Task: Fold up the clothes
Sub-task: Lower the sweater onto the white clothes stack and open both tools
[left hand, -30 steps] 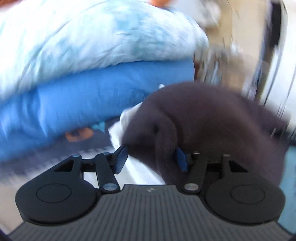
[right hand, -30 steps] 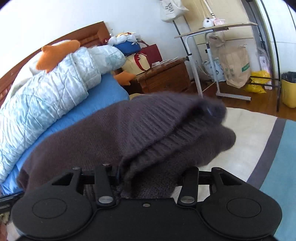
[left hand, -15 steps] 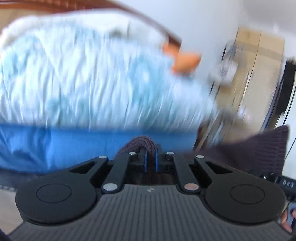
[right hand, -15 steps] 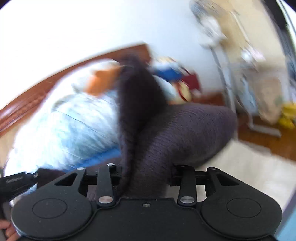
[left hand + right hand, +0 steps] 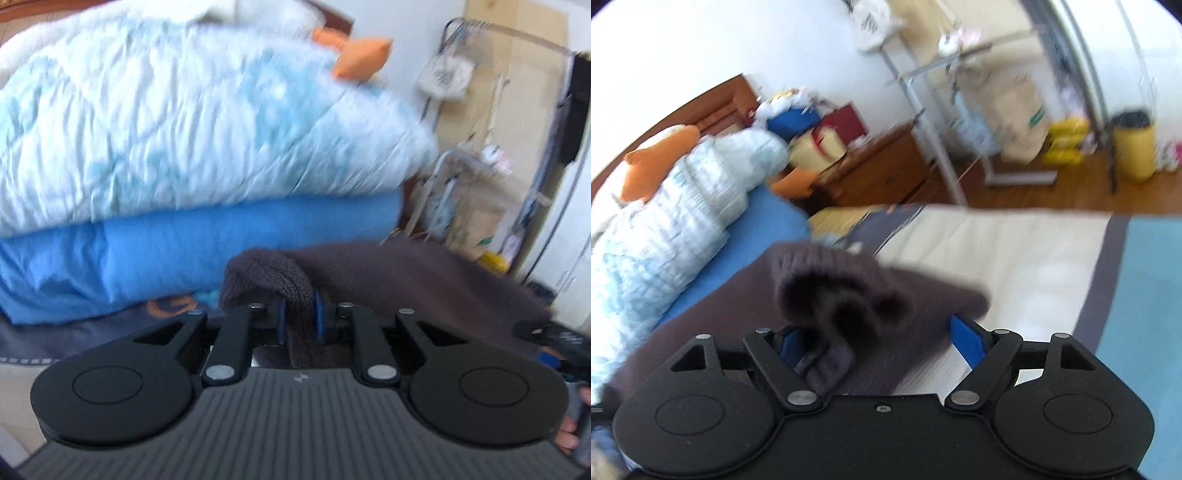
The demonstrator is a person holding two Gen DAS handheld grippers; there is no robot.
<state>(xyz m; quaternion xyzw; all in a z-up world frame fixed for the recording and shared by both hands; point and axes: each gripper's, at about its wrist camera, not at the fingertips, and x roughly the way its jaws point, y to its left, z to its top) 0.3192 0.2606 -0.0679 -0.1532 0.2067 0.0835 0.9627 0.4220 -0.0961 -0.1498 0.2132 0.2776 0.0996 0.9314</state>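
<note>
The dark knitted sweater (image 5: 406, 280) is up off the floor, stretched between the two grippers in front of the bed. The left gripper (image 5: 300, 320) has a bunched fold of it pinched between its blue pads (image 5: 320, 320). The jaws are very close together and are only just starting to ease apart, and the pads press on the wool from both sides. From there the sweater runs off to the right in that view. In the right wrist view the sweater (image 5: 849, 310) lies heaped between the fingers of the right gripper (image 5: 879, 341). Its jaws are spreading wide. The blue pad (image 5: 967, 341) on the right stands clear of the wool, and the other one is partly hidden by a fold, so nothing is squeezed there. Behind the sweater is a bed with a blue sheet (image 5: 184, 251) and a puffy light blue quilt (image 5: 177, 122) on top. An orange soft toy (image 5: 653, 166) lies on the quilt. Below the sweater is a cream rug (image 5: 1015, 266) with a teal edge.
</note>
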